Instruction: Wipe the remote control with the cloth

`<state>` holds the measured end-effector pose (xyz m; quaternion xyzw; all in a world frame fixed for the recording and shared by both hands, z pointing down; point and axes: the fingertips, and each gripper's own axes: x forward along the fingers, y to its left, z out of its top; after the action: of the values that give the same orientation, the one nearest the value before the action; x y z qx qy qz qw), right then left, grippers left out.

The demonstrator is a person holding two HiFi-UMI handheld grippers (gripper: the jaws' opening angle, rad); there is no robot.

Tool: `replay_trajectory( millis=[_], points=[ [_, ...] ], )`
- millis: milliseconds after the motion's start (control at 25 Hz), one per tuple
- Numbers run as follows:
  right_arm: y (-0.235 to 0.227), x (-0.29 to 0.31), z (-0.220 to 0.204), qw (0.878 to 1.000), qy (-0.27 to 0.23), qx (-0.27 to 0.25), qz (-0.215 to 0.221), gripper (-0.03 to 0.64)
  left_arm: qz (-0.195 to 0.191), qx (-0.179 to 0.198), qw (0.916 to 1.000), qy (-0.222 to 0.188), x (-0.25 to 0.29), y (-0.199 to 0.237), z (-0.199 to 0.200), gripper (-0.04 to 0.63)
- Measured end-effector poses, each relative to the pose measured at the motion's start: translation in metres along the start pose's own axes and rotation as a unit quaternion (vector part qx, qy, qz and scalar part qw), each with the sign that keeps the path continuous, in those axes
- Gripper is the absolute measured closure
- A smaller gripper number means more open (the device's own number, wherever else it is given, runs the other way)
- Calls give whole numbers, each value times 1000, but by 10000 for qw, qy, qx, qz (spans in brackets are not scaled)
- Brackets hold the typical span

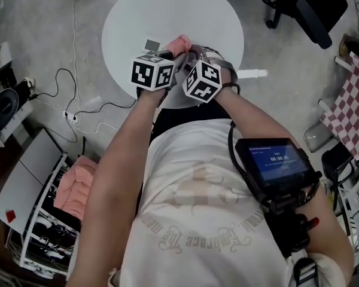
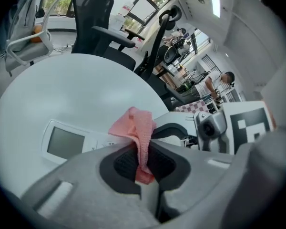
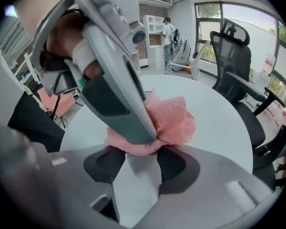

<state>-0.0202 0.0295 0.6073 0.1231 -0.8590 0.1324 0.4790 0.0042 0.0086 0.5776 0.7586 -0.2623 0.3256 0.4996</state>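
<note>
The white remote control (image 2: 64, 142) lies on the round white table (image 1: 167, 11) near its front edge, its grey screen (image 1: 152, 45) at the left end. My left gripper (image 2: 143, 163) is shut on a pink cloth (image 2: 136, 128), which hangs bunched over the middle of the remote. In the right gripper view the cloth (image 3: 174, 120) rests on the remote (image 3: 138, 175), with a left gripper finger (image 3: 119, 94) pressing down into it. My right gripper (image 3: 142, 163) is shut on the remote's near end. In the head view both grippers sit close together by the cloth (image 1: 179, 42).
A black office chair (image 1: 305, 11) stands beyond the table at the right. A checkered cloth (image 1: 353, 106) hangs at the far right. Cables (image 1: 78, 112) run across the floor at the left, by a rack with pink cloths (image 1: 75, 187).
</note>
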Motion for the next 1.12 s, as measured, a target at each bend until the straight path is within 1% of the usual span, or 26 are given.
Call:
replay_trajectory(
  millis=[120, 200, 280, 480, 600, 720, 840, 960, 1120],
  points=[
    [1, 0, 4, 10000, 21, 16, 17, 402, 182, 318, 9993, 78, -3, 6, -2, 571],
    [2, 1, 5, 10000, 25, 4, 16, 403, 373, 602, 9974, 162, -5, 7, -3, 571],
    [2, 1, 5, 10000, 40, -36, 13, 405, 582, 795, 9949, 203, -6, 11, -2, 571],
    [4, 0, 4, 9998, 96, -173, 25, 405, 1074, 872, 9902, 173, -19, 32, -2, 571],
    [4, -1, 3, 9998, 117, -178, 21, 405, 1211, 855, 9888, 160, -26, 44, -2, 571],
    [3, -1, 7, 9997, 131, -215, 18, 405, 1321, 925, 9867, 202, -33, 54, -3, 572],
    [5, -1, 8, 9995, 168, -256, 41, 405, 1392, 924, 9858, 181, -39, 61, -6, 571],
    [4, -1, 8, 9991, 191, -382, 35, 405, 1381, 927, 9860, 139, -43, 66, -6, 572],
    [4, -1, 7, 9985, 213, -510, 35, 405, 1331, 1059, 9854, 100, -45, 69, -7, 571]
  ],
)
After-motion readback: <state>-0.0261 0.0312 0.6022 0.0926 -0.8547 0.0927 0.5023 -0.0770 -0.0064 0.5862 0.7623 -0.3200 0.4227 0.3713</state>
